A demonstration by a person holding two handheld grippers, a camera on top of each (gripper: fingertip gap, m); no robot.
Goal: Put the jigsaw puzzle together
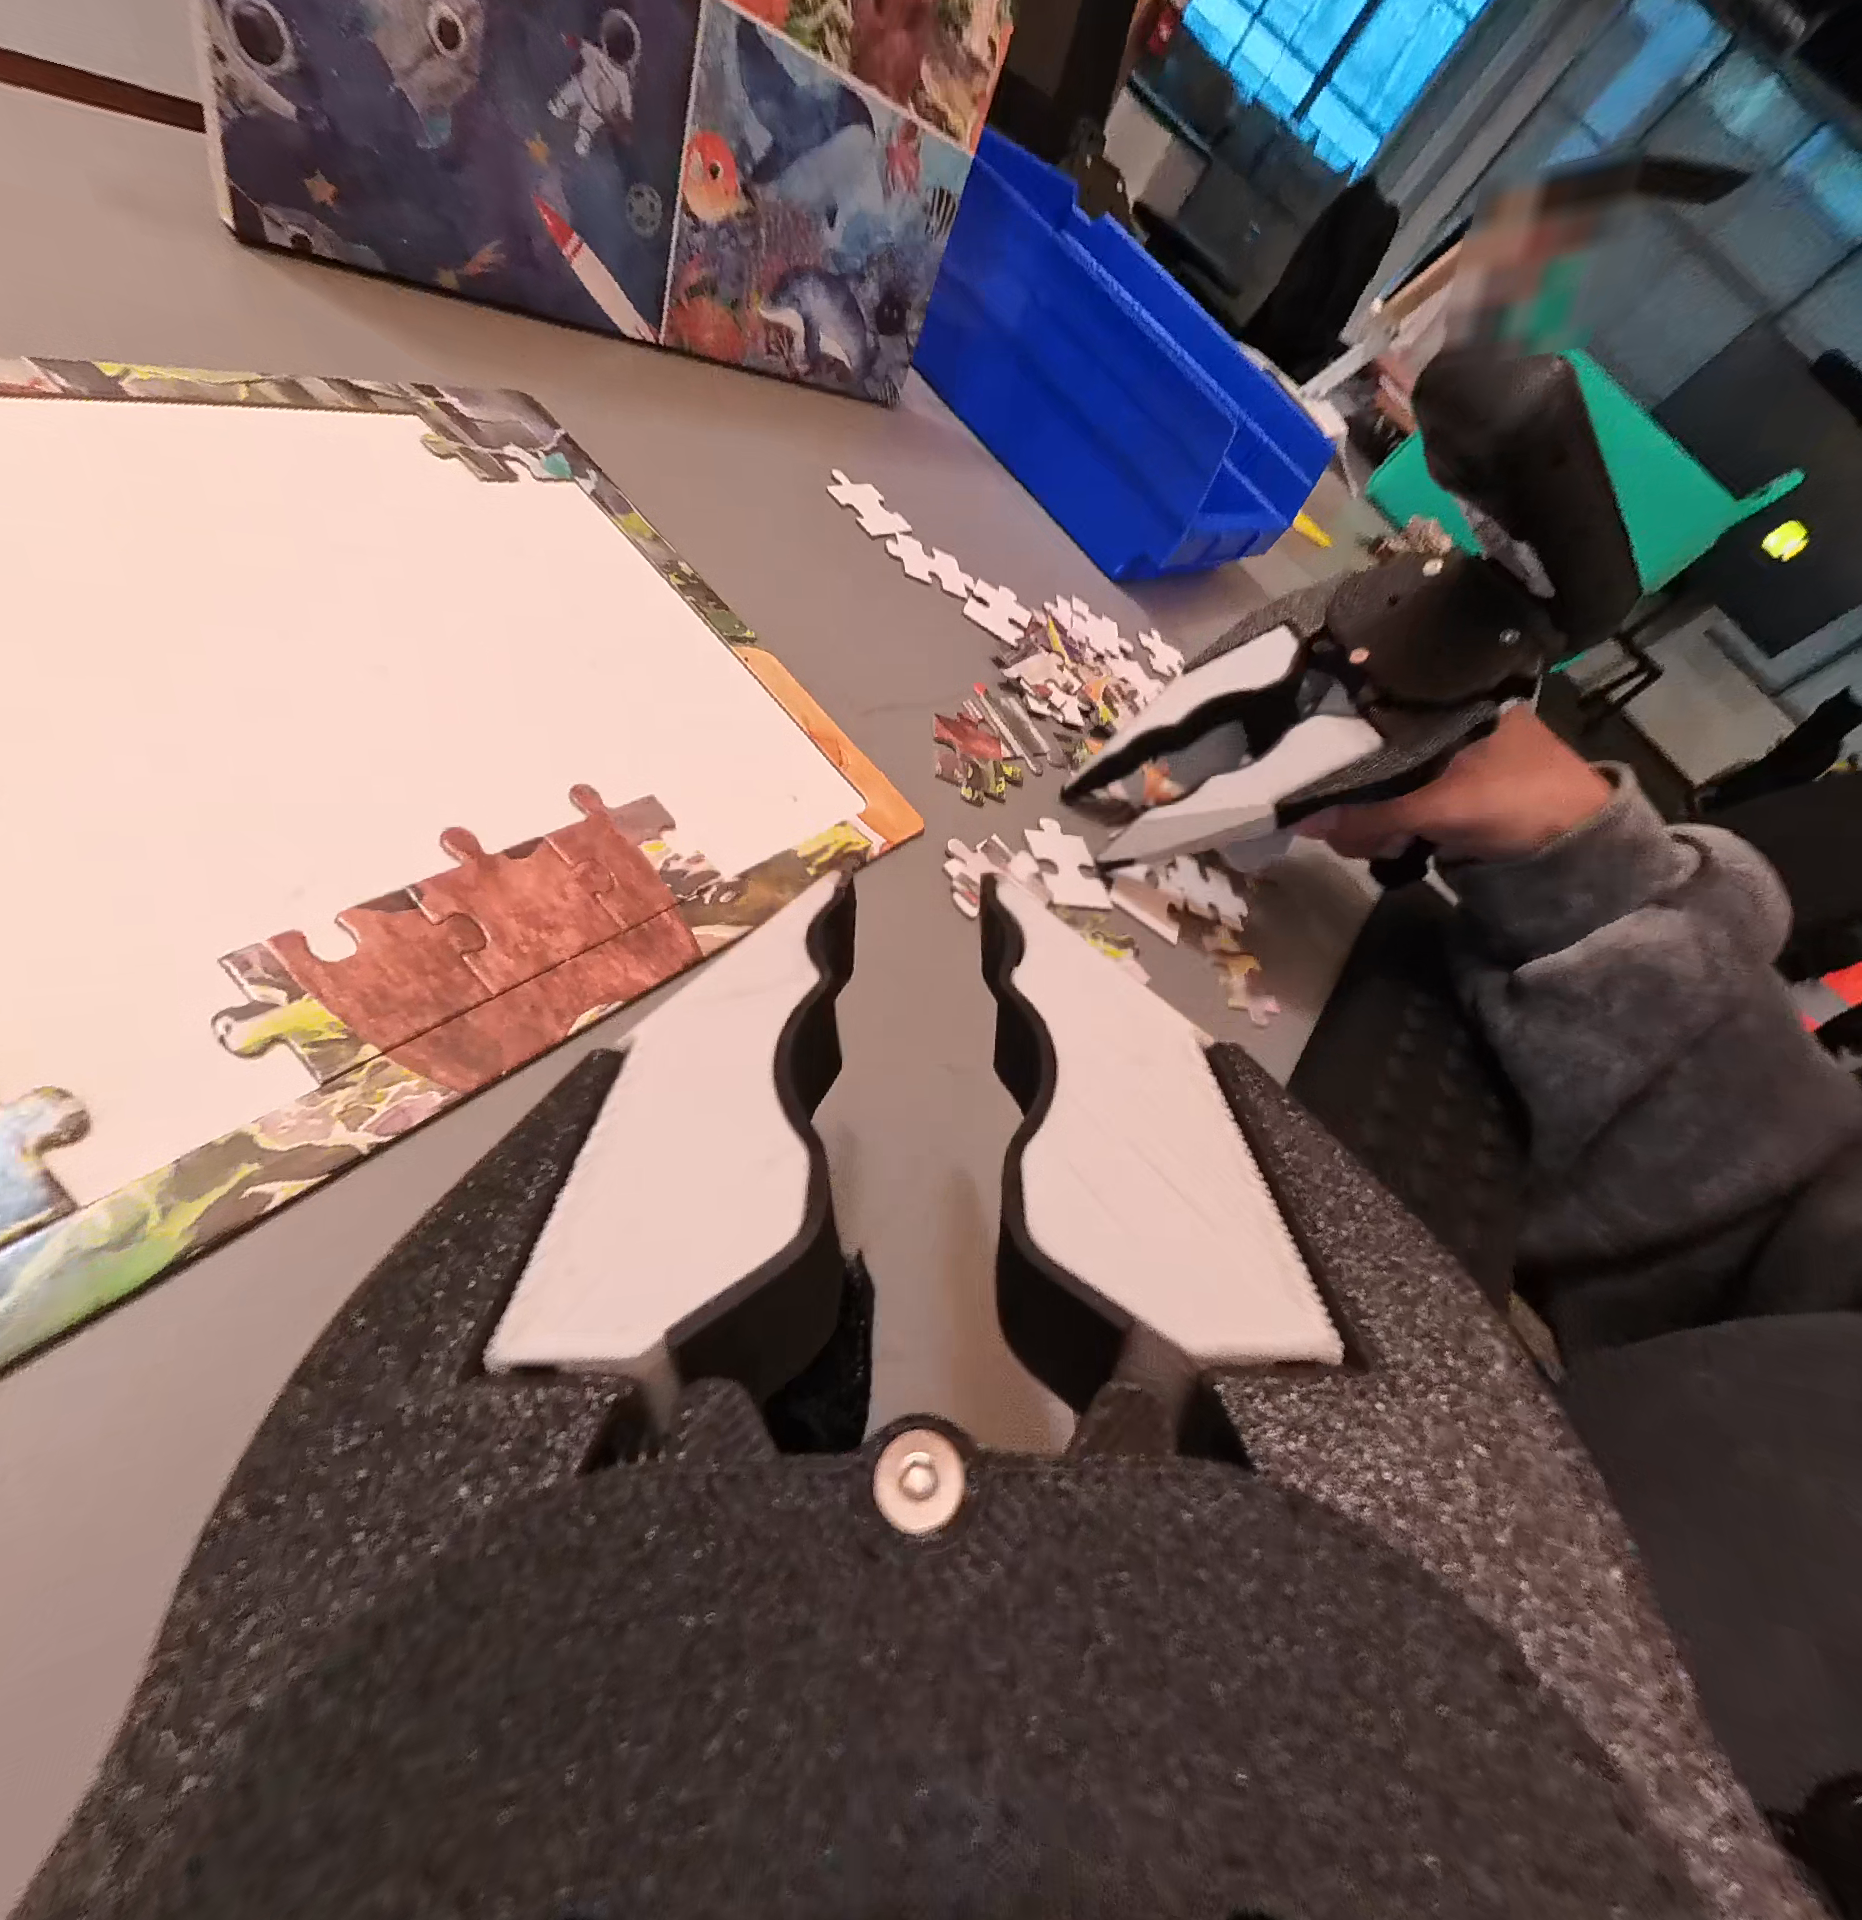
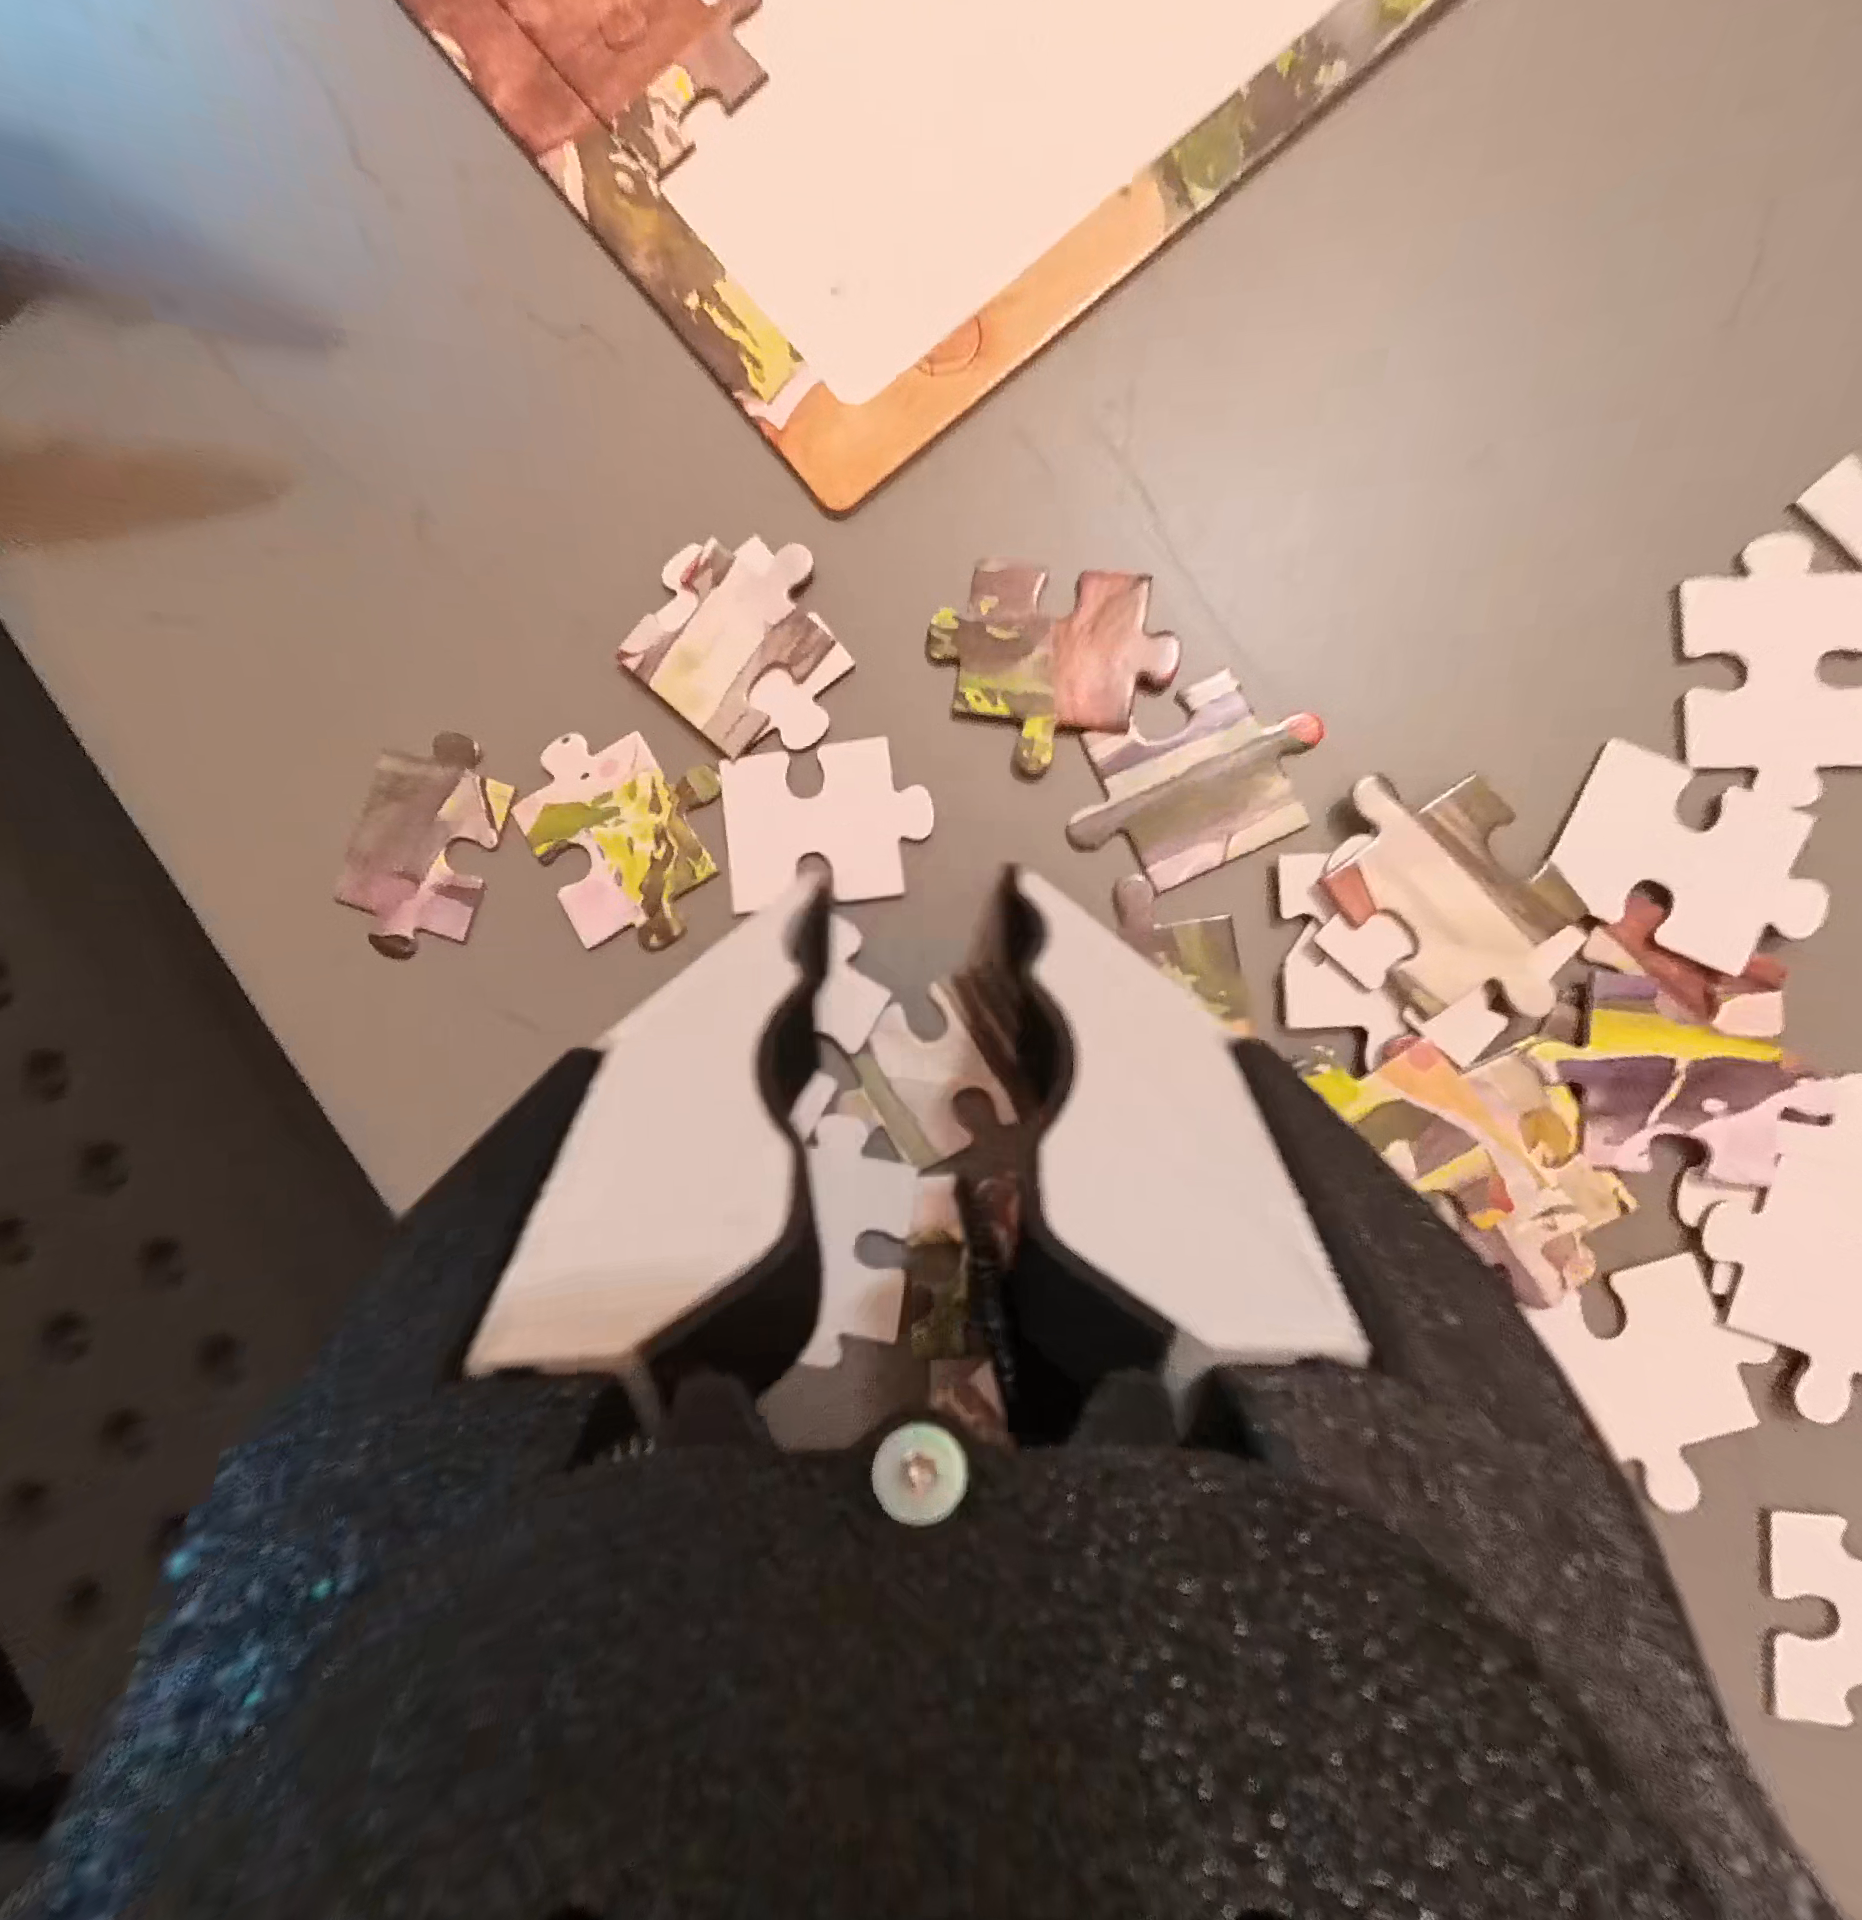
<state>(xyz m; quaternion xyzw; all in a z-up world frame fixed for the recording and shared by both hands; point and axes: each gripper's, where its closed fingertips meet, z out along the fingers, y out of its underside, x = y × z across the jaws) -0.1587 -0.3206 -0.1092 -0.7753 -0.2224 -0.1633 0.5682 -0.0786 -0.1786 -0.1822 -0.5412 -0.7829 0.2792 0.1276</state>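
The puzzle tray [image 1: 283, 644] lies on the grey table with a white bare inside, and several brown and green pieces [image 1: 511, 935] are fitted along its near edge. Its orange corner also shows in the right wrist view [image 2: 885, 447]. My left gripper [image 1: 916, 894] is open and empty, just off that corner. My right gripper [image 2: 914, 883] is open and low over the loose pieces [image 2: 1478, 1039]. A white face-down piece [image 2: 818, 821] lies just ahead of its left fingertip. More pieces show through the gap between its fingers. It also shows in the left wrist view [image 1: 1093, 826], over the pile [image 1: 1062, 675].
The picture-covered puzzle box [image 1: 594, 156] and a blue bin [image 1: 1093, 364] stand at the back of the table. A grey sleeve [image 1: 1633, 987] comes in from the right. The table edge runs down the left of the right wrist view, with a perforated surface [image 2: 75, 1143] below it. The left gripper's tips are roughly 20 centimeters from the right gripper's.
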